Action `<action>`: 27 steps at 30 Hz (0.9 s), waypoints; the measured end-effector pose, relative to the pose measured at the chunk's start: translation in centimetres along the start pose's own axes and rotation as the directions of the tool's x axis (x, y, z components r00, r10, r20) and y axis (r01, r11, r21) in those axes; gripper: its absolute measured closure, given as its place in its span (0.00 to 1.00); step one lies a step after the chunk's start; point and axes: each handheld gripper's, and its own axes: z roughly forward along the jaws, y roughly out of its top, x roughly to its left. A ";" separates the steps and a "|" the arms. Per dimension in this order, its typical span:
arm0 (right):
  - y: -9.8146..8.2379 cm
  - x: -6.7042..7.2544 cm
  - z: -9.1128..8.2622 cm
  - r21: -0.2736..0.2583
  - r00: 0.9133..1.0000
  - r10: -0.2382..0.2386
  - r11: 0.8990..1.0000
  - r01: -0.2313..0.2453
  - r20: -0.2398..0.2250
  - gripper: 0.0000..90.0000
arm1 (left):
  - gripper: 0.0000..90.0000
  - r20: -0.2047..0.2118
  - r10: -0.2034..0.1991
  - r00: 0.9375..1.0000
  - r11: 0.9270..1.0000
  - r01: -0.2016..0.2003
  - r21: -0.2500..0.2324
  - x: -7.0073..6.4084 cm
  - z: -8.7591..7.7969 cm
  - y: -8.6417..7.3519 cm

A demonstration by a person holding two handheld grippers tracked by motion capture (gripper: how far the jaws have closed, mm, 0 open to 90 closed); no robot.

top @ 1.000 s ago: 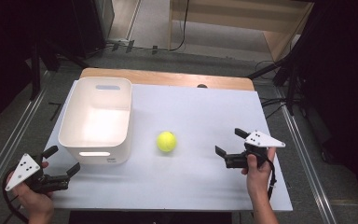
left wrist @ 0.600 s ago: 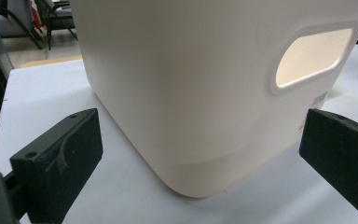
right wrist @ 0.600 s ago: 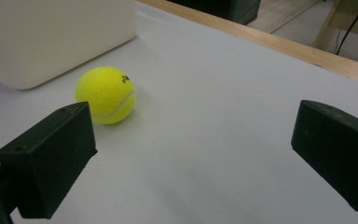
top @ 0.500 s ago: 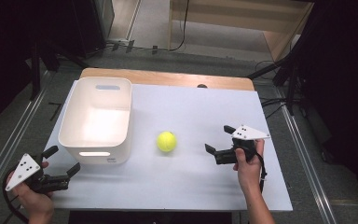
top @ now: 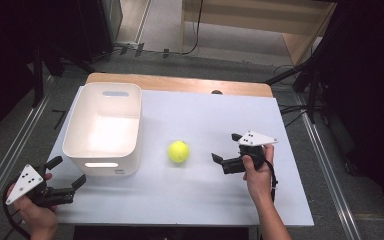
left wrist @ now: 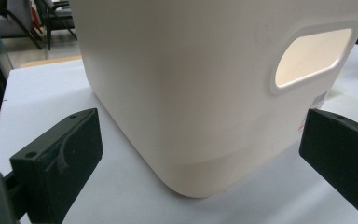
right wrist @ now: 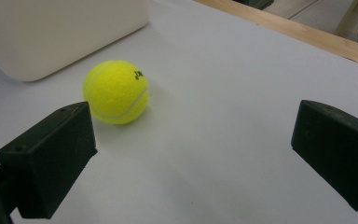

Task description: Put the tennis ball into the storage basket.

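A yellow tennis ball (top: 178,151) lies on the white tabletop (top: 195,195), just right of a white plastic bin (top: 102,130). My right gripper (top: 225,147) is open, a short way right of the ball and pointing at it. In the right gripper view the ball (right wrist: 116,92) sits ahead and left of centre, beyond the jaws of the right gripper (right wrist: 193,140). My left gripper (top: 68,171) is open at the table's front left corner, facing the near wall of the bin (left wrist: 205,93). The left gripper (left wrist: 200,154) holds nothing between its jaws.
The bin has a handle cutout (left wrist: 312,58) on its near wall. A wooden strip (top: 180,84) runs along the table's far edge. Metal rails (top: 10,150) and cables lie on the floor on both sides.
My right gripper has moved left across the table toward the ball, still open. The left gripper, the ball and the bin have stayed put.
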 end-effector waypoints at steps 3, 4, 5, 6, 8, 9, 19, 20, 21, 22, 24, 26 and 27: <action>0.2 0.1 0.6 0.010 1.000 -0.011 1.000 0.011 -0.006 0.00 | 0.00 0.000 0.000 1.000 1.000 0.000 0.000 0.0 0.0 0.0; 0.3 0.2 0.8 0.014 1.000 -0.008 1.000 0.008 -0.008 0.00 | 0.00 0.000 0.000 1.000 1.000 0.000 0.000 0.0 0.0 0.0; 0.4 0.2 0.9 0.017 1.000 -0.007 1.000 0.007 -0.012 0.00 | 0.00 0.000 0.000 1.000 1.000 0.000 0.000 0.0 0.0 0.0; 0.4 0.2 1.0 0.019 1.000 -0.008 1.000 0.008 -0.020 0.00 | 0.00 0.001 0.000 1.000 1.000 0.000 -0.001 0.0 0.0 0.0; 0.6 0.3 1.3 0.028 0.999 -0.013 1.000 0.014 -0.029 0.00 | 0.00 -0.001 -0.001 1.000 1.000 0.001 0.000 0.0 0.0 0.0; 0.7 0.4 1.4 0.030 0.999 -0.018 0.999 0.019 -0.034 0.00 | 0.00 0.000 -0.001 1.000 1.000 0.001 0.000 0.0 0.0 0.0; 1.7 1.1 2.6 0.065 0.997 -0.042 0.997 0.046 -0.060 0.00 | 0.00 0.002 0.000 1.000 1.000 0.000 -0.001 0.0 0.0 0.0; 1.7 1.2 2.8 0.068 0.997 -0.046 0.996 0.051 -0.066 0.00 | 0.00 0.004 -0.001 1.000 1.000 0.001 -0.004 0.0 0.0 0.0; 1.8 1.2 2.9 0.071 0.997 -0.049 0.996 0.054 -0.067 0.00 | 0.00 0.004 -0.001 1.000 1.000 0.001 -0.004 0.0 0.0 0.0; 1.8 1.3 3.1 0.074 0.996 -0.051 0.996 0.056 -0.071 0.00 | 0.00 0.007 0.006 1.000 1.000 -0.006 0.000 0.0 0.0 0.0; 1.9 1.4 3.2 0.078 0.996 -0.052 0.995 0.058 -0.075 0.00 | 0.00 0.007 0.007 1.000 1.000 -0.007 0.001 0.0 0.0 0.0; 2.0 1.5 3.5 0.084 0.995 -0.059 0.994 0.066 -0.081 0.00 | 0.00 0.006 0.001 1.000 1.000 -0.001 -0.002 0.0 0.0 0.0; 2.1 1.7 3.8 0.095 0.994 -0.060 0.993 0.068 -0.091 0.00 | 0.00 0.005 0.000 1.000 1.000 0.000 -0.004 0.0 0.0 0.0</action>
